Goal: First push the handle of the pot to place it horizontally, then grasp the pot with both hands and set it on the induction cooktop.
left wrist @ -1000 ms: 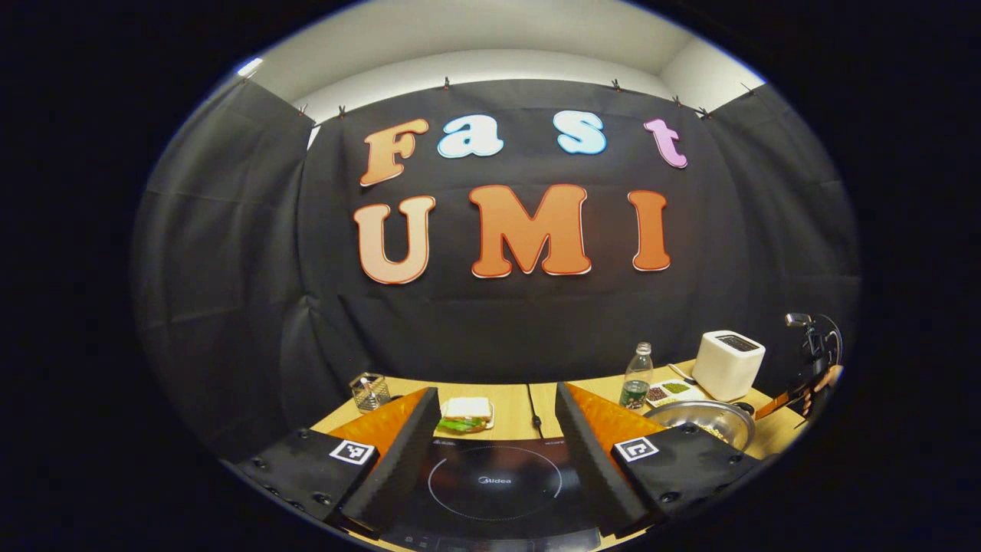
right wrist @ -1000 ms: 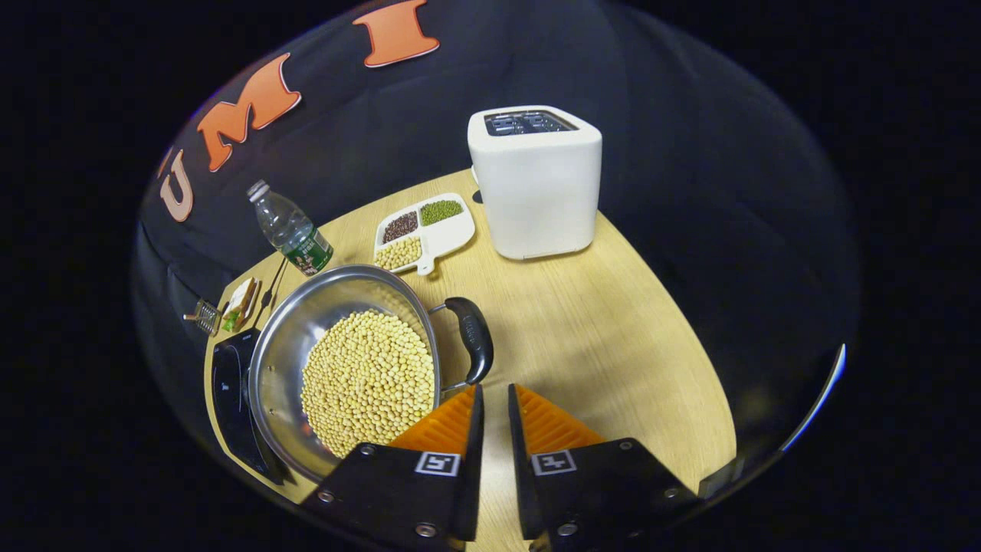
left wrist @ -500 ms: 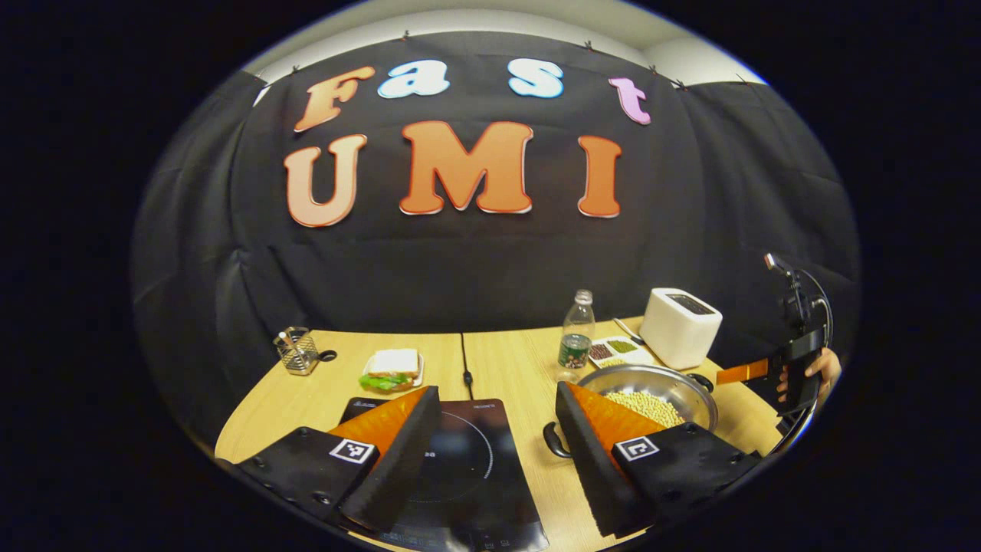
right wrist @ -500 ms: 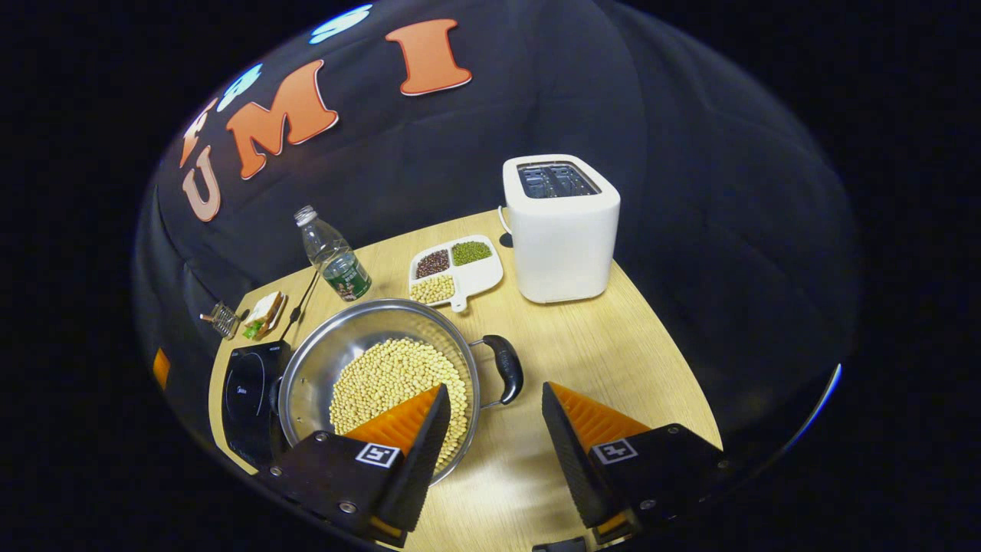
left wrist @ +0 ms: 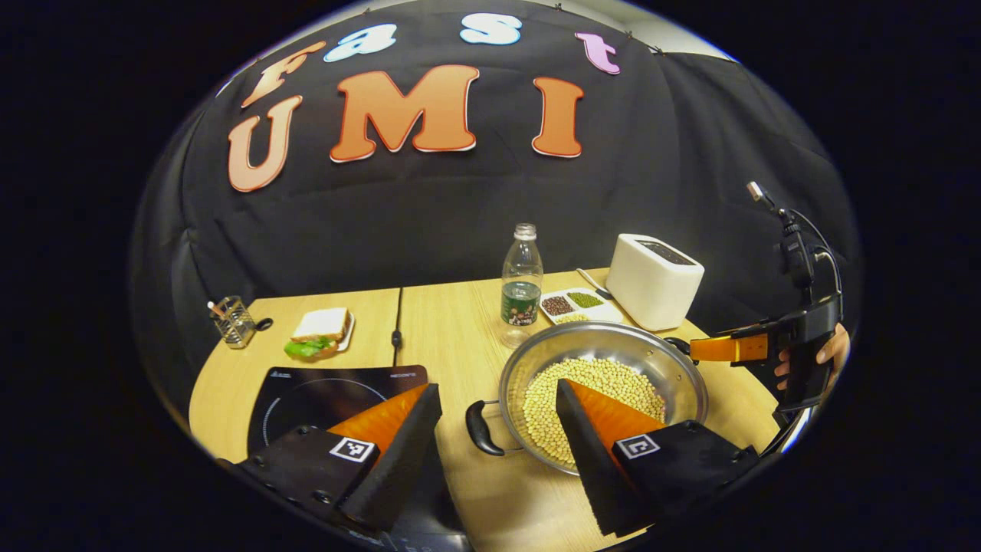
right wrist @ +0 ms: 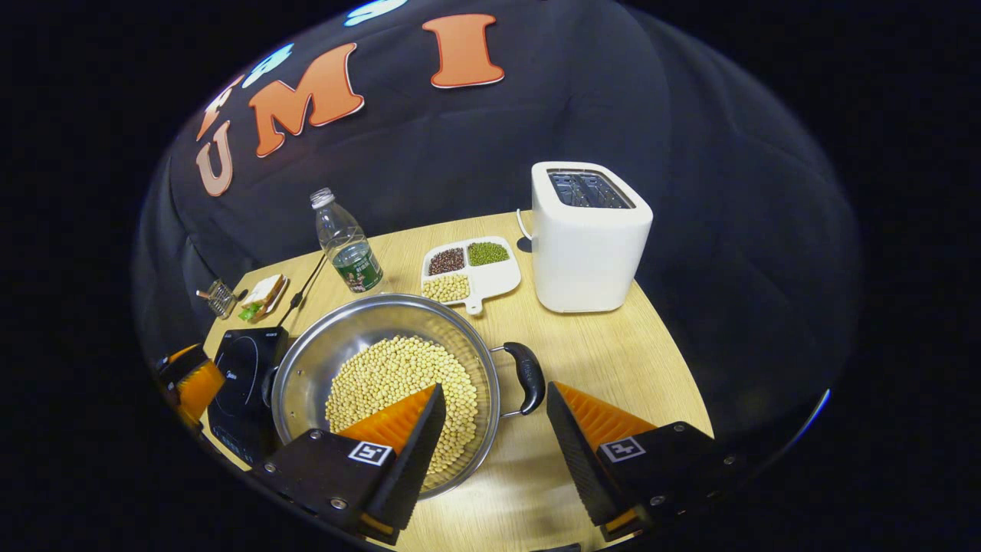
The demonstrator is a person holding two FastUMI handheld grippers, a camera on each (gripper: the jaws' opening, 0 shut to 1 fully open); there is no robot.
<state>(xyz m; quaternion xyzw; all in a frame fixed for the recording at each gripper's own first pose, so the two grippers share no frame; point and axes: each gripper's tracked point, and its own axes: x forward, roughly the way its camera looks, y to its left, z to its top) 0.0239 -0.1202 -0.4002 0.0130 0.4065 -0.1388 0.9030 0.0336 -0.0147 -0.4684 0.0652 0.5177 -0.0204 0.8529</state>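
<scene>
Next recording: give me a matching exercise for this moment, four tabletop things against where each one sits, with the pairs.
Things
1. pot
2. toaster
3. water bottle
4. sandwich

Places
A. at the table's far right, beside the divided dish
B. on a small plate at the far left, near the wire holder
C. on the table just right of the induction cooktop, full of yellow beans
D. standing upright behind the pot, left of the divided dish

Pairs: 1-C, 2-A, 3-D, 4-B
</scene>
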